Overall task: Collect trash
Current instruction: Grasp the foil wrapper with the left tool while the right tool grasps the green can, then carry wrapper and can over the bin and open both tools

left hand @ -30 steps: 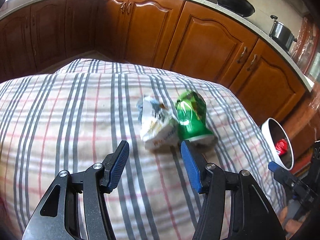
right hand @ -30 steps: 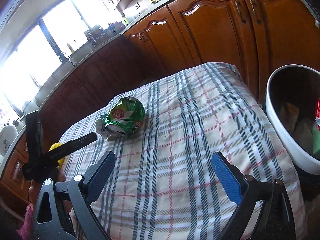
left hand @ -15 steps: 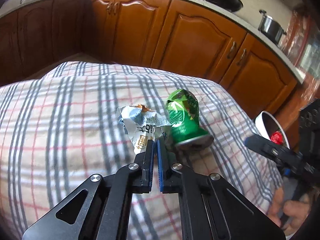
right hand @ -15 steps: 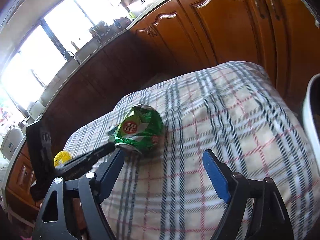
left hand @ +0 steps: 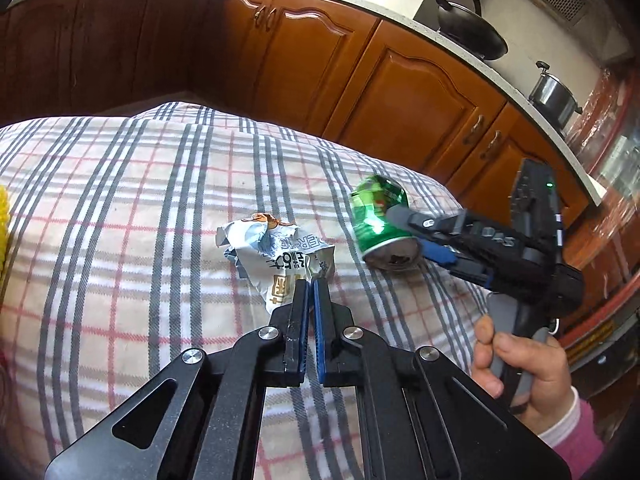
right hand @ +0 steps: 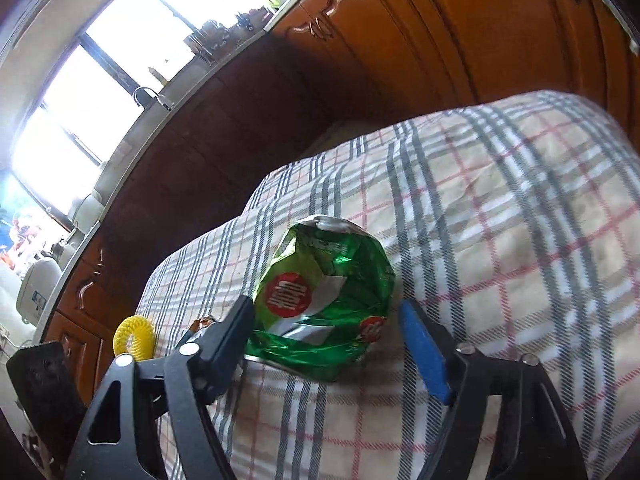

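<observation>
A crumpled white wrapper [left hand: 276, 256] lies on the checked tablecloth [left hand: 120, 208]. My left gripper [left hand: 310, 282] is shut on the wrapper's near edge. A crushed green can [left hand: 378, 224] lies on its side just right of the wrapper. In the right wrist view the can [right hand: 320, 296] sits between the fingers of my right gripper [right hand: 326, 320], which is open around it; the left finger touches the can, the right finger stands slightly apart.
Wooden kitchen cabinets [left hand: 360, 72] ring the table, with a wok [left hand: 472, 32] and pot [left hand: 554, 92] on the counter. A yellow round item [right hand: 134, 338] lies at the cloth's far-left edge. The person's hand [left hand: 524, 368] holds the right gripper's handle.
My left gripper closed on the wrapper's edge. My right gripper moved in from the right and now straddles the green can, its fingers narrowing.
</observation>
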Available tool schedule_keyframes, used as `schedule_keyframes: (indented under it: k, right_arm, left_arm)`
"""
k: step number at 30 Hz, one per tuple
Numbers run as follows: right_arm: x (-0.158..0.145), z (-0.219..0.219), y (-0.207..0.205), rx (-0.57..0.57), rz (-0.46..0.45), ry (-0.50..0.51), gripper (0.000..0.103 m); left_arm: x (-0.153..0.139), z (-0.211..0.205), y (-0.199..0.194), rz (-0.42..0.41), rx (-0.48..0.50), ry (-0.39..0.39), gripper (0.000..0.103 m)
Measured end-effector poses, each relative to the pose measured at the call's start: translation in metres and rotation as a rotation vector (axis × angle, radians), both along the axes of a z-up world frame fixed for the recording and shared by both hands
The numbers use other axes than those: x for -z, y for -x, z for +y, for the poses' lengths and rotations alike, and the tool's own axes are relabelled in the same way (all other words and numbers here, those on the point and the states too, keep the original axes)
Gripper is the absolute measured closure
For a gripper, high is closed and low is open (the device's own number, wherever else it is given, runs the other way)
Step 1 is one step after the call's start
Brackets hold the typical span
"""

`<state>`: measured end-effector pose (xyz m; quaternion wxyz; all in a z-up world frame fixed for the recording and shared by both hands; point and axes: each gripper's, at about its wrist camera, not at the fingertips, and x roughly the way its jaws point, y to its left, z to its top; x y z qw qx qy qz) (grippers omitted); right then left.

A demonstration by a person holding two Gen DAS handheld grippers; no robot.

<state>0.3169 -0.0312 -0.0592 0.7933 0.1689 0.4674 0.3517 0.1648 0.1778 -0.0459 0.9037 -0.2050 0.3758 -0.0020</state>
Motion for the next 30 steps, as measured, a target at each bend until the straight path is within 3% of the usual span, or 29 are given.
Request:
schedule_keyframes:
  k: [6,9,13,19,30]
  right_arm:
    - [-0.001,0.005,0.006,-0.034,0.002,-0.044,0.078]
    - [-0.015,0.003,0.019,-0.041,-0.045,-0.032,0.085]
    - [-0.029,-0.008,0.035,-0.039,-0.107,0.006,0.089]
    - [-0.036,-0.053,0.054,0.009,-0.13,-0.002,0.09]
    - [-0.052,-0.129,0.099,0.112,-0.202,0.043,0.09]
  left_arm:
    - [0.0,-0.007,-0.001,0.005,0.008,-0.001,0.101]
    - [-0.003,-0.017,0.001,-0.003,0.021,-0.004,0.102]
    - [-0.009,-0.03,0.001,-0.019,0.046,-0.005,0.102]
    - [-0.019,-0.061,0.004,-0.04,0.111,-0.012,0.102]
    - [-0.033,-0.14,0.009,-0.061,0.271,-0.033,0.102]
